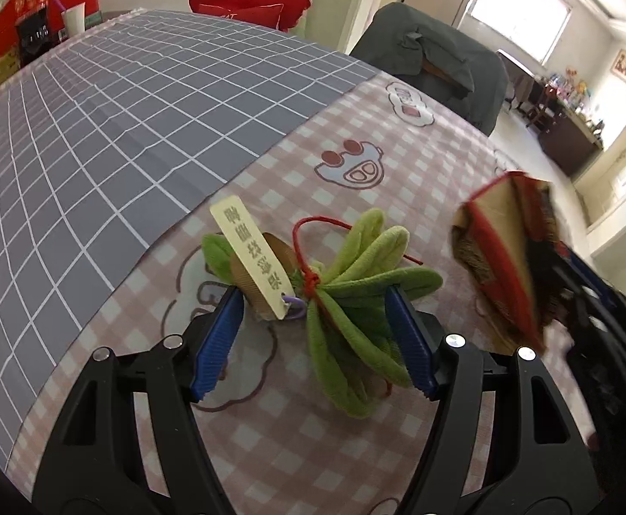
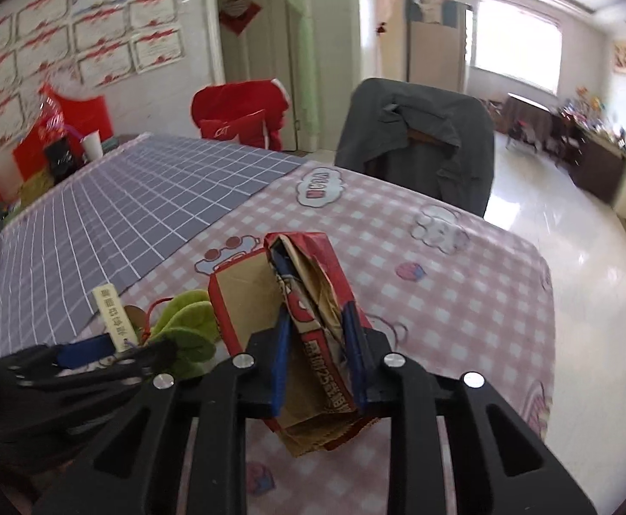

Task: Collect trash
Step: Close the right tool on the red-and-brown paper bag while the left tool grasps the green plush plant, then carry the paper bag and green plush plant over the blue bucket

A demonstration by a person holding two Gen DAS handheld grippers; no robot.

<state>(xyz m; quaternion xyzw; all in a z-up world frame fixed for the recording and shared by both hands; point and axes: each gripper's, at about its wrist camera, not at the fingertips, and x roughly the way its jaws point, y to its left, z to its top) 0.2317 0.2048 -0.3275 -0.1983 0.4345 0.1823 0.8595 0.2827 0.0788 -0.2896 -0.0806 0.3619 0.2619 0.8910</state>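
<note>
1. The right gripper [image 2: 319, 352] had its blue pads pressed against both sides of a crushed red carton [image 2: 300, 313], holding it above the pink checked tablecloth [image 2: 463, 300]. The carton was folded and torn, with brown card showing at the lower end.

2. The left gripper [image 1: 315, 339] stood wide, one finger on each side of a green plush ornament [image 1: 355, 300] that lay on the cloth. Neither pad appeared to press on it.

3. A wooden tag [image 1: 250, 257] and a red cord [image 1: 308, 253] were tied to the ornament; the tag lay just inside the left finger.

4. Risk: the carton was gripped on a collapsed, slanting stack of flaps. A quick swing could probably let it slide out through the pads.

5. Risk: if the left jaws closed as they stood, they might catch only soft leaves or the tag, so the ornament could dangle or drop by its cord.

6. Risk: the two grippers were near each other, with the carton hanging just beside the ornament, so a careless lift could knock one against the other.

7. No bin showed in either view.
</note>
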